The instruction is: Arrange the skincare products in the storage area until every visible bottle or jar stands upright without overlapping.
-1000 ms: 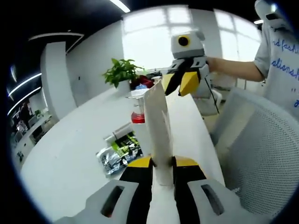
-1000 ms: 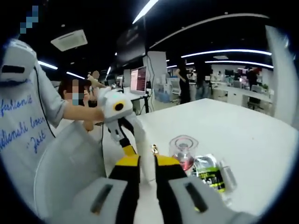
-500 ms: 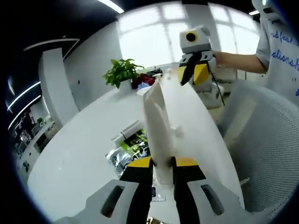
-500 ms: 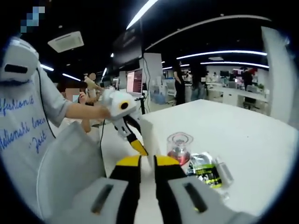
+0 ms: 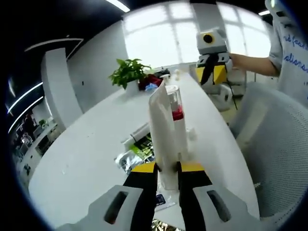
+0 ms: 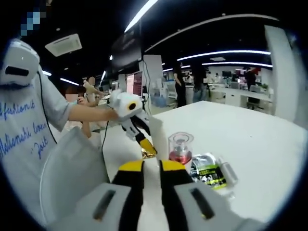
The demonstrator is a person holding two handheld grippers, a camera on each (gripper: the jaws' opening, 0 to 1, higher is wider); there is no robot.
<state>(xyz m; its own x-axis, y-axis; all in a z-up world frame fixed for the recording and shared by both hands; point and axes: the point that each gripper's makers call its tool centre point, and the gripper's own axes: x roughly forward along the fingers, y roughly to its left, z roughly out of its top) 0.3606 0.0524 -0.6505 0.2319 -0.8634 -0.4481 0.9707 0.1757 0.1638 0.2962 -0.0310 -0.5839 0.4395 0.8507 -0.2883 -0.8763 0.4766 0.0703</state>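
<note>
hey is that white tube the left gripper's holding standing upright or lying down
Upright. The white tube rises from between the left gripper fingers, clamped at its lower end, well above the white table.

Jar (image 5: 176, 102) behind tube (image 5: 162, 130) (on table (image 5: 86, 159))

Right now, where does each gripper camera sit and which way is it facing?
Left gripper view: rides on the left gripper, looking along the white table toward the windows and potted plant; the gripper is shut on a white tube; the right gripper and a sleeve show.
Right gripper view: rides on the right gripper, facing the office interior.
Shared: the white tube and red-filled bottle.
</note>
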